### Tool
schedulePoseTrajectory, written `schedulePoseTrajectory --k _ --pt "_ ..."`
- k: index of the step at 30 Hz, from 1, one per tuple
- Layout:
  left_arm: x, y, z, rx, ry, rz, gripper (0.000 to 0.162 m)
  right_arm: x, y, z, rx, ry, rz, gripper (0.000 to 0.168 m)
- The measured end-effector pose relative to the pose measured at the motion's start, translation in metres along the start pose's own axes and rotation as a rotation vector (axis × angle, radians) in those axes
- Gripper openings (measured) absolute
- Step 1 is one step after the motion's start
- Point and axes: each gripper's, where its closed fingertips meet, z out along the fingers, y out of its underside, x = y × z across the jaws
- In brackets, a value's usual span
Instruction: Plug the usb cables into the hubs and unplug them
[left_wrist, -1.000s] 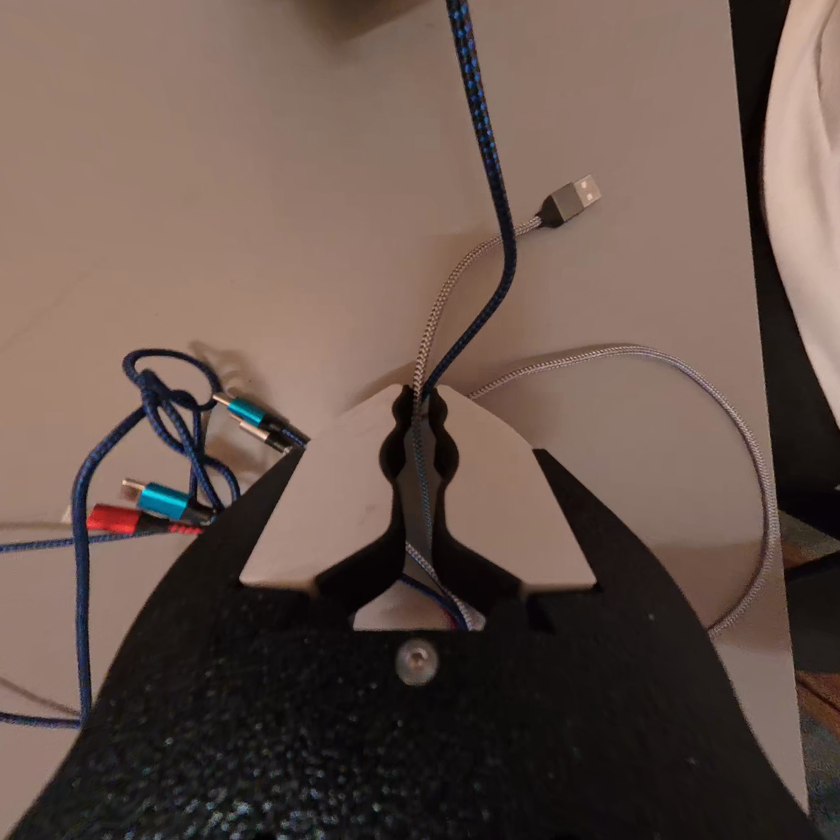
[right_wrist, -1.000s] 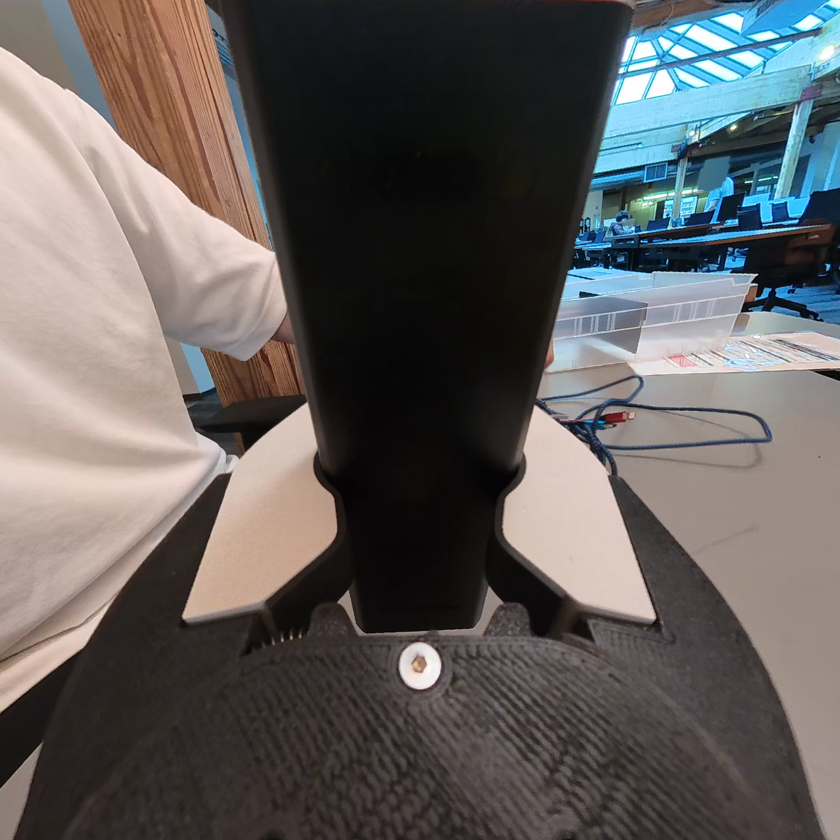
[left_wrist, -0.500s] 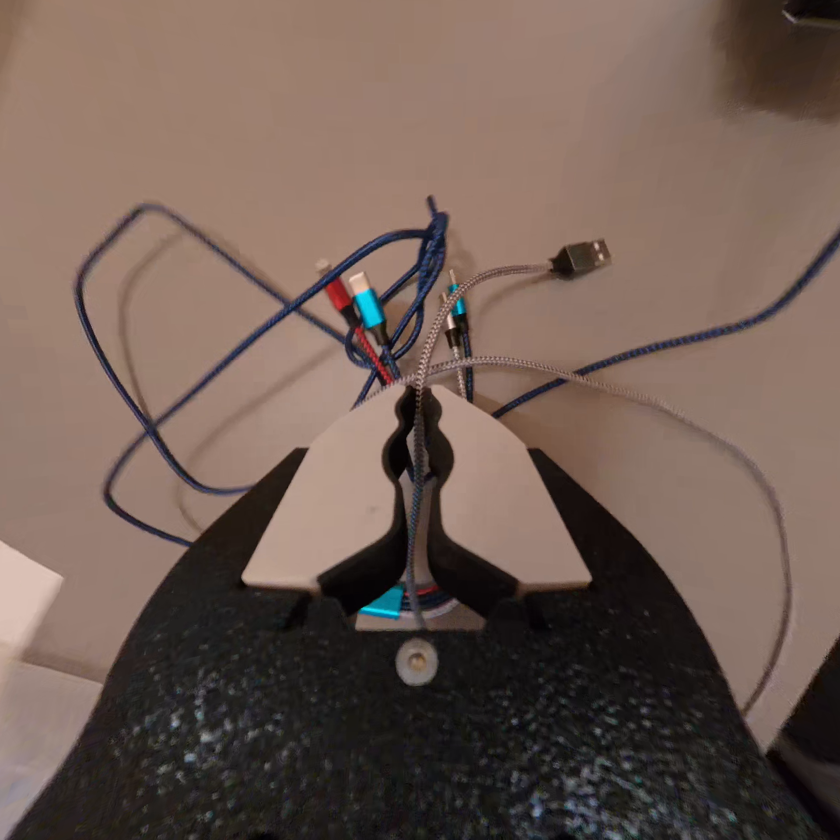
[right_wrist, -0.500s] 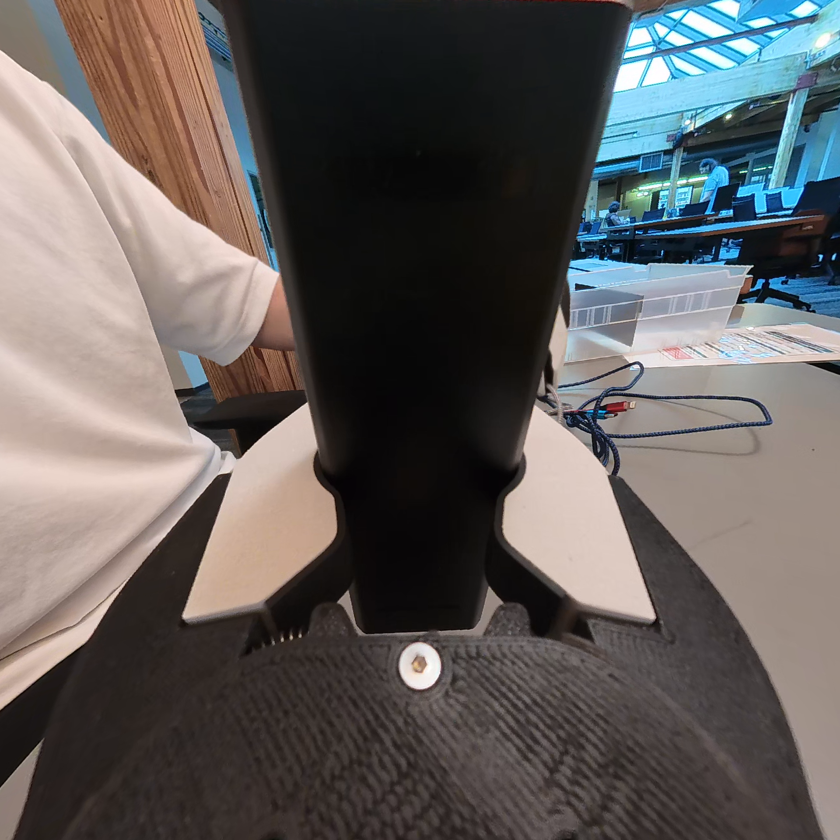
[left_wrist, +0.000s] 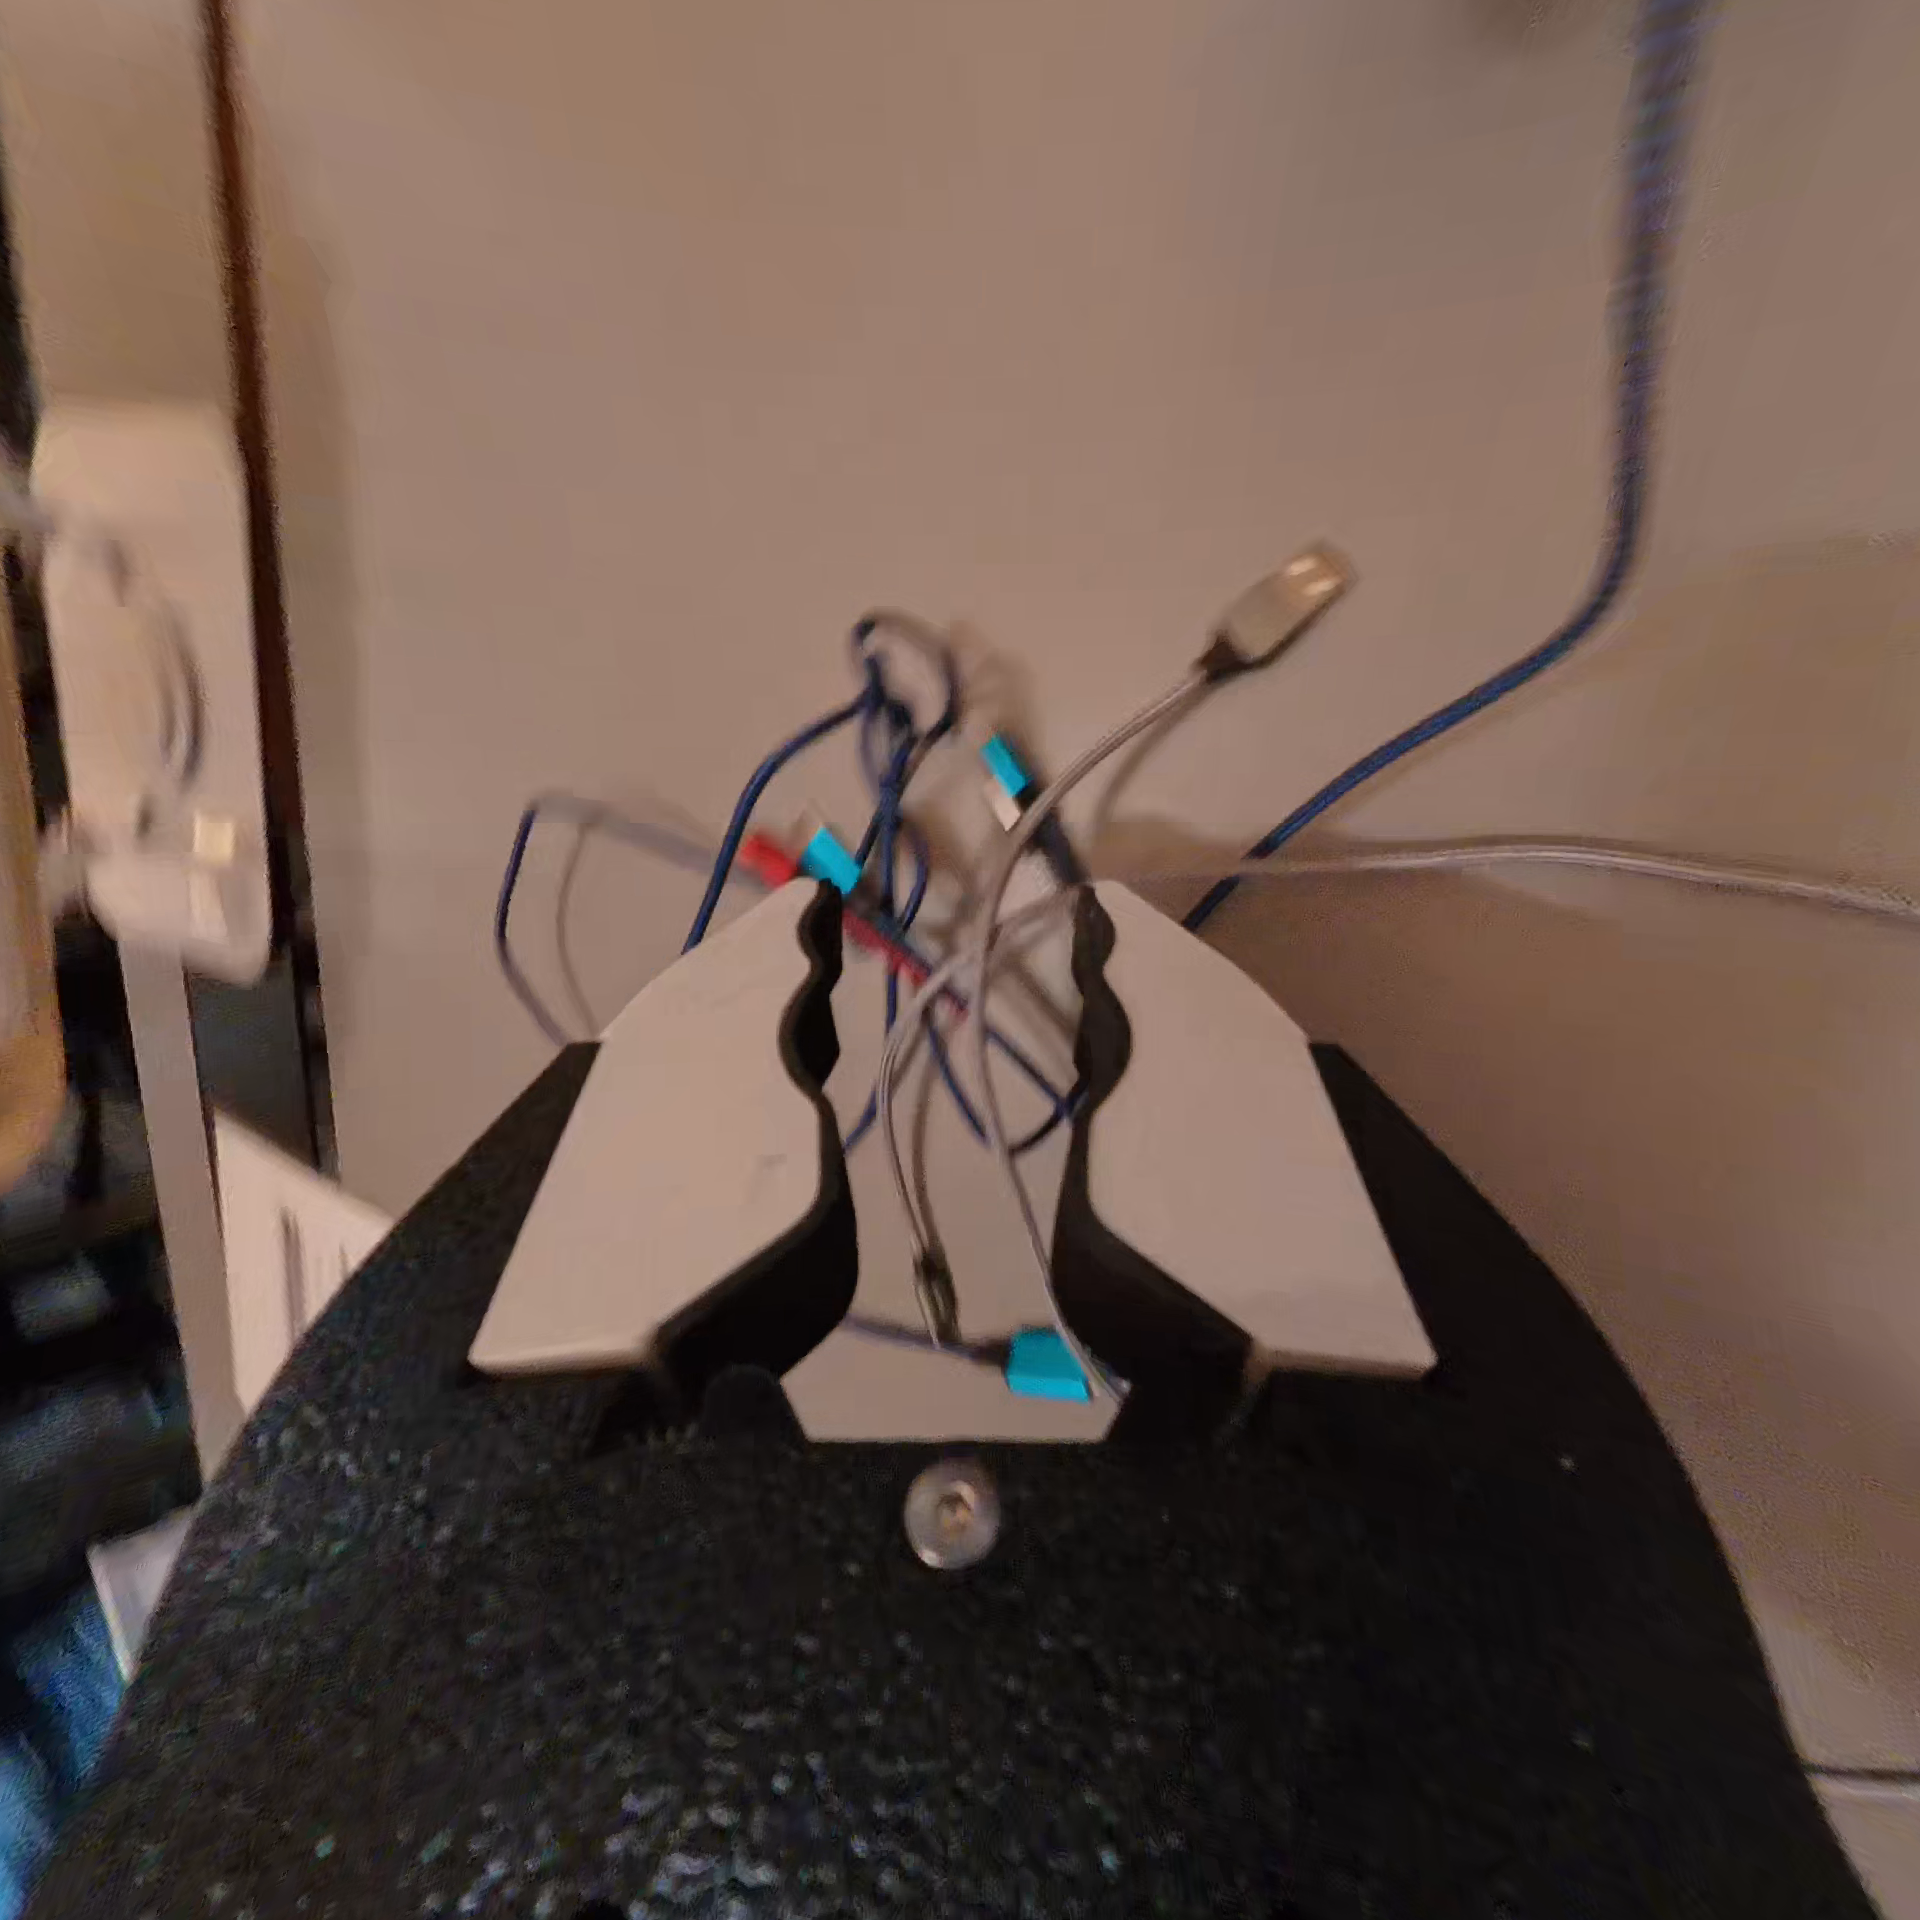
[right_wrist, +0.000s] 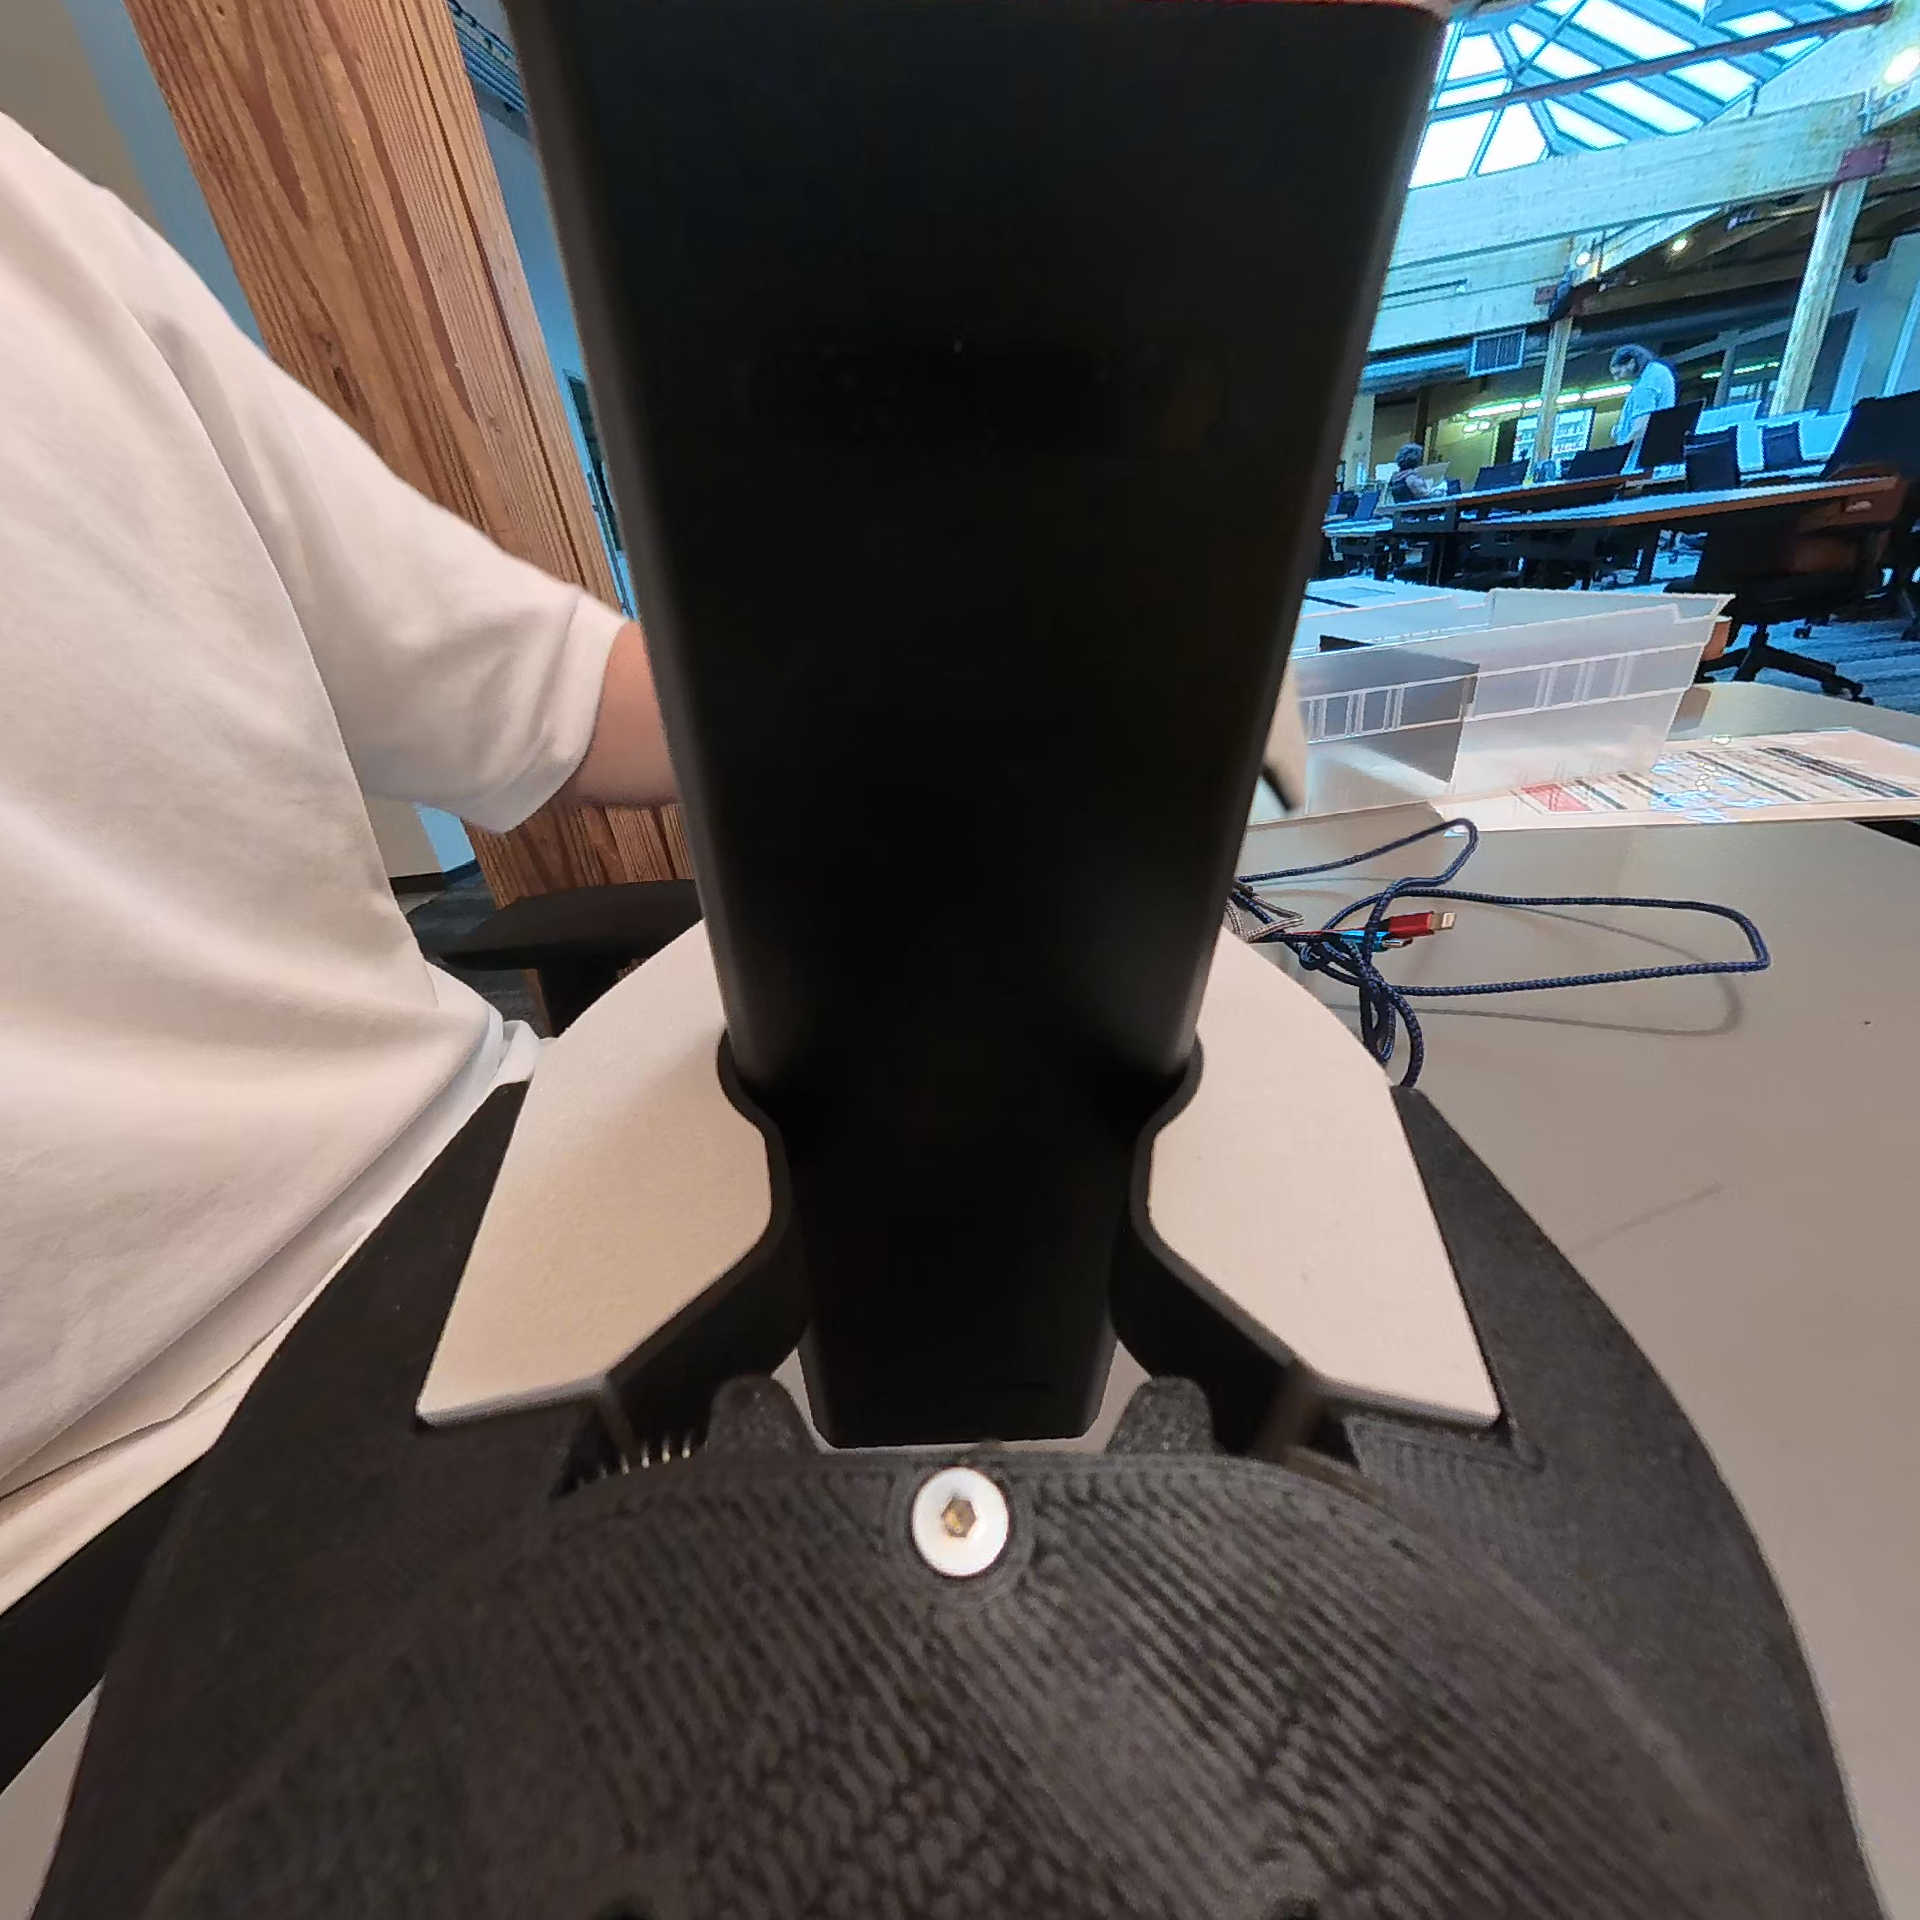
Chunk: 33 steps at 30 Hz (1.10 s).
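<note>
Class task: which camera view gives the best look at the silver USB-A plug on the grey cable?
The left wrist view: the silver USB-A plug lies unobstructed on the table, though blurred. In the right wrist view, I cannot find it; the held black hub blocks much.

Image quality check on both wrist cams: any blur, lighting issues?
Left wrist view: motion-blurred, dim and warm; cable tangle and silver USB plug smeared. Right wrist view: sharp, daylit, wide-angle bending; black hub blocks the centre, nearly featureless.

Cable tangle (left_wrist: 935, 883) blurred; hub (right_wrist: 966, 520) top cut off.
</note>
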Motion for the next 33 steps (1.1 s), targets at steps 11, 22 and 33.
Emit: schedulePoseTrajectory --k 11,22,33 --pt "0.05 -0.031 0.06 0.09 0.501 0.328 0.034 -0.001 -0.001 -0.001 0.006 -0.001 -0.004 0.073" --pt "0.066 -0.034 0.062 0.156 0.468 0.415 0.021 0.0 -0.001 -0.001 0.003 -0.007 0.006 0.073" --pt "0.078 -0.045 0.06 0.191 0.528 0.432 0.015 0.0 0.0 -0.001 0.001 -0.004 0.008 0.073"
